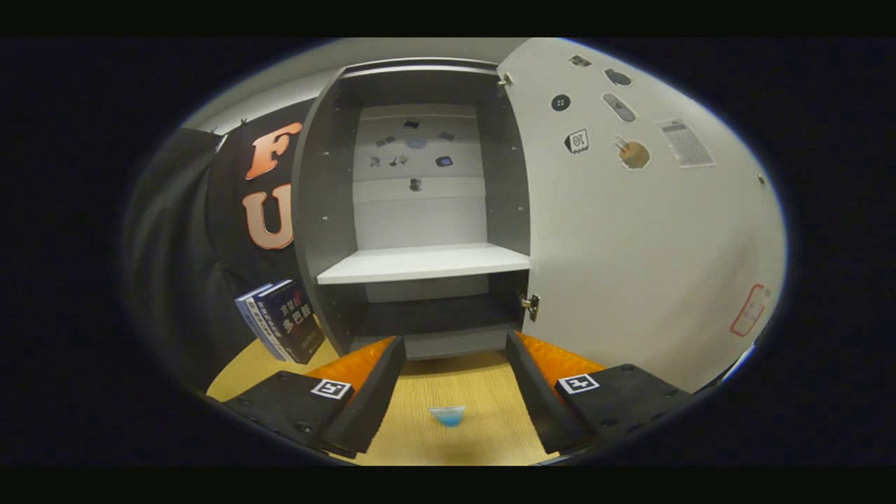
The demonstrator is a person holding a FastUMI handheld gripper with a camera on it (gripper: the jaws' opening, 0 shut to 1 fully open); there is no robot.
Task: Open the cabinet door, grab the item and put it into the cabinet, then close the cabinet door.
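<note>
pale wooden tabletop: grey cabinet's white door swung open, right of frame. gripper fingers spread wide, empty; small blue translucent item between them, ungrabbed. placing, closing remain.

The cabinet stands at 12 o'clock beyond the hand-held gripper, whose fingers are spread apart with nothing between their tips. It is dark grey inside with a pale back wall carrying small stickers and one white shelf across the middle. Its door is swung fully open toward 2 o'clock, pale and dotted with stickers, hung on brass hinges. The item, a small blue, translucent piece, lies on the wooden counter between the fingers, at 6 o'clock from the cabinet.
</note>
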